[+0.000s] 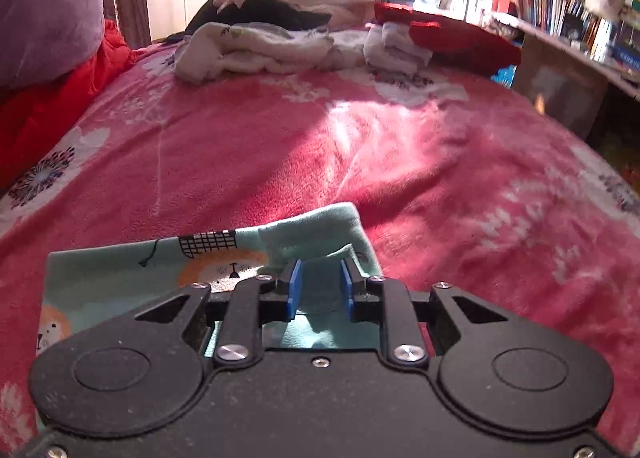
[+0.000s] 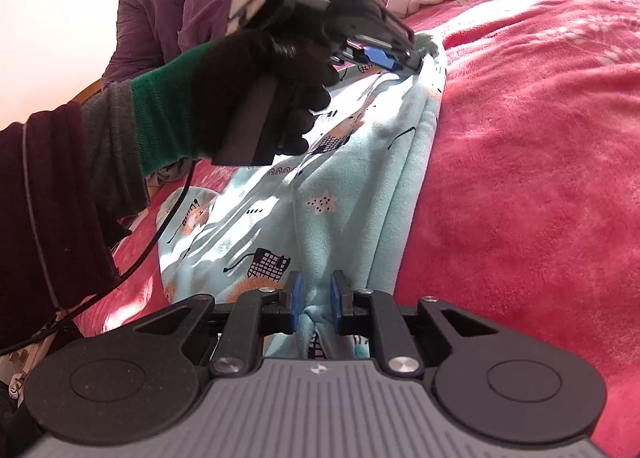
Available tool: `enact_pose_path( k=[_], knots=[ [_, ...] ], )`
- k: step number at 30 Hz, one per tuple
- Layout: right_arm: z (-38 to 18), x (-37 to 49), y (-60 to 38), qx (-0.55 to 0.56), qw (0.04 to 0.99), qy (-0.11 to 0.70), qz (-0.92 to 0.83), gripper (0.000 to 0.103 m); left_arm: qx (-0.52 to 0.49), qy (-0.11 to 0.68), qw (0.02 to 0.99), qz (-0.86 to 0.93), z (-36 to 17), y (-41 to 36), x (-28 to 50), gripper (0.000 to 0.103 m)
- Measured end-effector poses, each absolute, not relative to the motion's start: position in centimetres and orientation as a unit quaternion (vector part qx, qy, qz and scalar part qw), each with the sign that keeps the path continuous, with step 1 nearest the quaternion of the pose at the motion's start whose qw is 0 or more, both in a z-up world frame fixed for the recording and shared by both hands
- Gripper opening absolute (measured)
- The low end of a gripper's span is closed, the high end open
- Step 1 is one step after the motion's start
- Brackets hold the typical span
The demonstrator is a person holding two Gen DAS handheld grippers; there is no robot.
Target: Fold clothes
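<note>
No brand, label or readable writing shows on anything here; some small marks on the white clothes at the far end of the bed are too blurred to read.

The garment [image 2: 352, 162] is soft mint-green fleece printed with orange lions, black grid shapes, pink stars and thin black squiggles. It lies on the pink flowered blanket [image 1: 400, 154] at the near end of the bed, stretched as a long folded strip between the two tongs, its doubled edge running from 6 o'clock up toward 12 o'clock in the right wrist view.

The left tongs [image 1: 320, 286] are nearly closed, the blue pads pinching a raised corner of the garment [image 1: 316, 230]. In the right wrist view they sit at the strip's far end, held by a black-gloved hand [image 2: 260, 86].

The right tongs [image 2: 316, 300] are nearly closed too, clamping a bunched fold at the strip's near end.

A heap of unfolded clothes [image 1: 256, 50] lies at 12 o'clock, well apart.
</note>
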State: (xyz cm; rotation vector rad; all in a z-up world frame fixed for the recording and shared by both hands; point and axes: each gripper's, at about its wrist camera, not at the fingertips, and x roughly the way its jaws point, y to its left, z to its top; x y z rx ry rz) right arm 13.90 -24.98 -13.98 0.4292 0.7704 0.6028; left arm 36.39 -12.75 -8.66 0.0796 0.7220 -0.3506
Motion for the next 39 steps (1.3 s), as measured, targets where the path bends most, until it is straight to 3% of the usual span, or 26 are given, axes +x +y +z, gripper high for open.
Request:
enact_pose_path(
  k=[5, 8, 10, 16, 20, 28, 39],
  knots=[
    [-13.3, 13.4, -25.2, 0.204, 0.864, 0.356, 0.293, 0.029, -0.008, 0.318, 0.937, -0.147, -7.1, -8.2, 29.2, 0.022],
    [-12.7, 12.8, -25.8, 0.211, 0.867, 0.342, 0.295, 0.03, -0.086, 0.309, 0.94, -0.114, -6.7, -3.1, 24.0, 0.031],
    [-12.2, 12.4, -26.7, 0.226, 0.874, 0.323, 0.284, 0.03, -0.143, 0.304, 0.938, -0.083, -6.8, 0.7, 20.8, 0.047],
    [-11.8, 12.0, -32.3, 0.335, 0.891, 0.251, 0.178, 0.033, -0.313, 0.295, 0.902, 0.024, -6.6, 10.7, 15.5, 0.05],
    [-12.6, 11.3, -35.2, 0.383, 0.886, 0.242, 0.099, 0.033, -0.363, 0.292, 0.881, 0.078, -6.8, 14.7, 13.4, 0.052],
    [-11.1, 8.8, -32.0, 0.275, 0.923, 0.248, 0.1, 0.034, -0.437, 0.344, 0.825, 0.097, -11.8, 17.8, 10.0, 0.053],
    [-8.8, 4.9, -19.6, 0.07, 0.931, 0.271, 0.235, 0.04, -0.484, 0.358, 0.798, 0.001, -13.7, 16.3, 8.5, 0.051]
  ],
)
